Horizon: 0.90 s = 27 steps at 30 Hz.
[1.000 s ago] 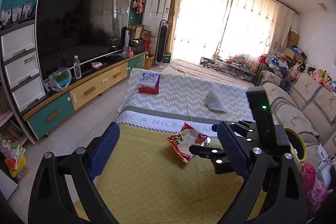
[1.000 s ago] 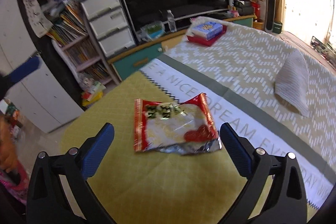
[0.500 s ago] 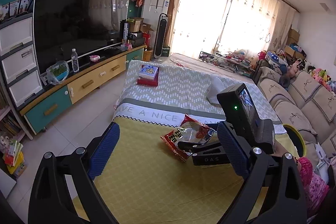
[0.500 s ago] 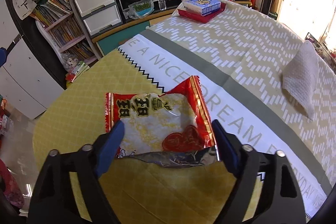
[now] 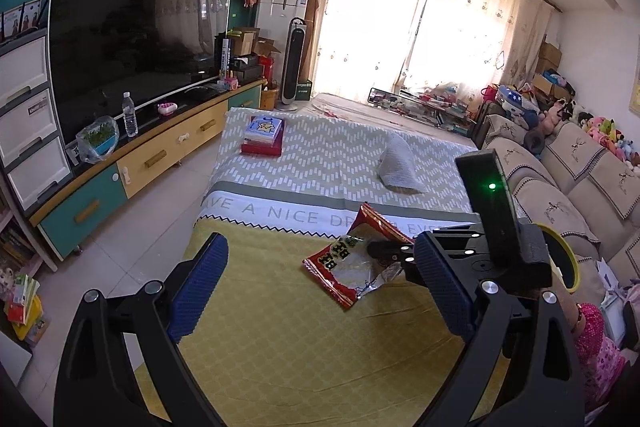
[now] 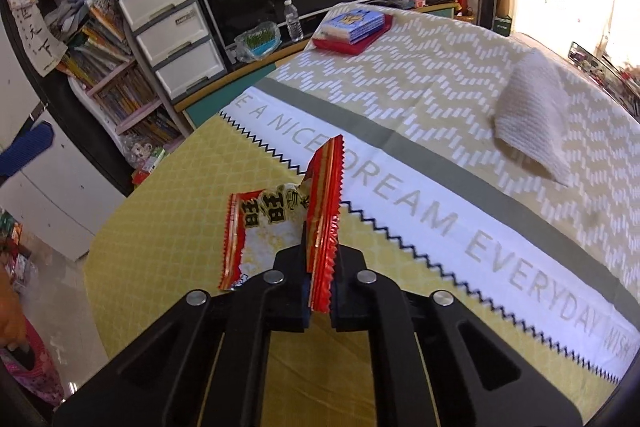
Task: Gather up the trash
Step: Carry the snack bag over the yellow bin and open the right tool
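Living room, low table under a yellow and zigzag-print cloth point(image 5: 280, 339), TV and cabinet on the left wall, sofa on the right, bright curtained window behind. Right gripper point(image 6: 320, 283) points steeply down at the near yellow end of the cloth; its jaws have just been closing and now clamp the red snack wrapper point(image 6: 280, 223), one red edge folded upright between the pads, the rest of the bag crumpled out to the left just above the cloth. In the left wrist view the same wrapper point(image 5: 352, 263) sits at the right gripper's tips, near the "A NICE DREAM" lettering, torn silver end toward the camera. Left gripper point(image 5: 320, 291) tilts downward over the yellow end, blue pads wide apart with nothing between them, wrapper well ahead of it.

Right gripper's pads mostly hidden by the wrapper and its own black frame. Whether the bag's low edge touches the cloth cannot be told. Person only as a bit of pink sleeve at the frame edges. Folded white towel point(image 6: 532, 107) and a stack of books point(image 6: 352, 27) lie farther along the table, untouched.
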Available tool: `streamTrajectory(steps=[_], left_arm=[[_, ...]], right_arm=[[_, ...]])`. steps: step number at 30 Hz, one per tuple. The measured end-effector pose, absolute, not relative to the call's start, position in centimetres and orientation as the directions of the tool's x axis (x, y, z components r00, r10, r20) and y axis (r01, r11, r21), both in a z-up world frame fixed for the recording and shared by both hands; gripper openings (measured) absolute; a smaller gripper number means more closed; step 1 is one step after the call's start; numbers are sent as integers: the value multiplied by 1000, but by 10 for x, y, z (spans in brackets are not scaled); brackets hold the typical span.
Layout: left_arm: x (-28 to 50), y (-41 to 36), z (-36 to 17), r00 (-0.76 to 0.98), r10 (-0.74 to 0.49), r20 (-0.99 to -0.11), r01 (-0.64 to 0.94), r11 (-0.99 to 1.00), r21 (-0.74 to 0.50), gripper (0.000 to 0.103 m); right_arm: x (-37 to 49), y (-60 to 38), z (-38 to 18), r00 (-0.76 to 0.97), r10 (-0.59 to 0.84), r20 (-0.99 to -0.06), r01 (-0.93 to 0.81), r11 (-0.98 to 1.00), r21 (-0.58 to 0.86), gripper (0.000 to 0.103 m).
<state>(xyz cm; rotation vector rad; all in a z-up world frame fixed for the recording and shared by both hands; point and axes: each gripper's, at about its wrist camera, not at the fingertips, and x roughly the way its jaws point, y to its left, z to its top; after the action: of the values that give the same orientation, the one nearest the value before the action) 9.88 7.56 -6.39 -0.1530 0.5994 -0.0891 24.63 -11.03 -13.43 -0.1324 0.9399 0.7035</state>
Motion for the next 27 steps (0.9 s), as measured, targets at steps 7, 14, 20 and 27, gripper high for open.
streamTrajectory(steps=[7, 14, 20, 27], left_arm=[[110, 56, -68, 804, -168, -571, 88, 982, -165, 93], [123, 23, -69, 782, -222, -582, 161, 975, -155, 93], [134, -13, -65, 766, -265, -585, 232, 964, -133, 93], [143, -51, -67, 743, -303, -597, 296, 949, -113, 93]], right_arm=[[230, -173, -119, 487, 495, -719, -496, 835, 239, 5], [210, -261, -107, 630, 413, -658, -309, 910, 275, 5], [195, -356, -99, 745, 227, -628, -62, 960, 273, 5], [183, -457, -108, 764, -32, -644, 240, 941, 238, 5]])
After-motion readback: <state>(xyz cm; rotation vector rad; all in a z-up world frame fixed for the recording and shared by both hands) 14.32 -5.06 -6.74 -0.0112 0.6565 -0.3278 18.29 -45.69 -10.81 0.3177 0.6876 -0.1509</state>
